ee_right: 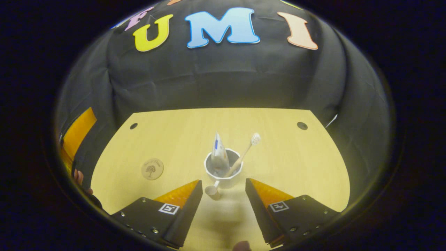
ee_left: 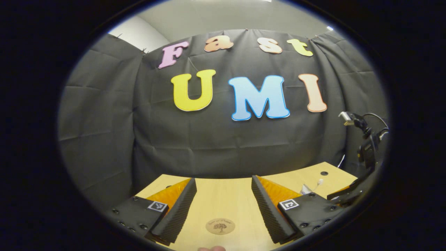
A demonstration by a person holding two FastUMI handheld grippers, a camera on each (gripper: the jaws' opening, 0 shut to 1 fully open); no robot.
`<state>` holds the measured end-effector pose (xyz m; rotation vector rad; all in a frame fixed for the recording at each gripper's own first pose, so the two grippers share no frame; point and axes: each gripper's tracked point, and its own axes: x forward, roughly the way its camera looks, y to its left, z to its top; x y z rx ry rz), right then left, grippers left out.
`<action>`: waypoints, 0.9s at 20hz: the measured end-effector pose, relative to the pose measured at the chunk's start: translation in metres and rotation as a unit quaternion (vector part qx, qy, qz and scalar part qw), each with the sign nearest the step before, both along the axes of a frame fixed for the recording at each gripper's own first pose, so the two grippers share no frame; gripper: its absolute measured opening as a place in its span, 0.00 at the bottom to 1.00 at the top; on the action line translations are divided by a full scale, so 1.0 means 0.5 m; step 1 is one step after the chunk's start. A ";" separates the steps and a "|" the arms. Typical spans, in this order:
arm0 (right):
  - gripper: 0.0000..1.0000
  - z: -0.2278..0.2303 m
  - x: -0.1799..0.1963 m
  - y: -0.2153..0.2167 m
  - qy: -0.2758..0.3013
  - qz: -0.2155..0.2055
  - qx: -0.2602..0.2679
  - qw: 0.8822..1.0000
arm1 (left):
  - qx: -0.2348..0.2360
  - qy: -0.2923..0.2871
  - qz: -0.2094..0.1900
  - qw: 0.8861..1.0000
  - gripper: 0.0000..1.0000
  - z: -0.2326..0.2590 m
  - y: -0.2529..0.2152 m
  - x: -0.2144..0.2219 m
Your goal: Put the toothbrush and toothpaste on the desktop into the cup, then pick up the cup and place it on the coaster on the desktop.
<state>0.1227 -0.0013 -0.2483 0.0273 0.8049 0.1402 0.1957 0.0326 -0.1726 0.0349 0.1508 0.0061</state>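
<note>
Cup [ee_right: 223, 173] stands mid-desktop [ee_right: 285, 164], holding toothpaste [ee_right: 218, 153] and toothbrush [ee_right: 246, 150]; coaster [ee_right: 152, 169] lies apart to its left. Right gripper [ee_right: 224, 195] hovers near the cup, jaws wide, empty. Left gripper [ee_left: 224, 205] jaws wide, empty, over the coaster.

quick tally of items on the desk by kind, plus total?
Cup: 1
Toothbrush: 1, standing in the cup
Toothpaste tube: 1, standing in the cup
Coaster: 1, bare on the desk, apart from the cup
Total: 4
</note>
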 end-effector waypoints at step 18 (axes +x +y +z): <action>0.78 -0.145 0.036 0.033 0.212 -0.061 0.004 0.975 | 0.027 0.005 0.092 0.995 0.99 0.008 0.249 -0.069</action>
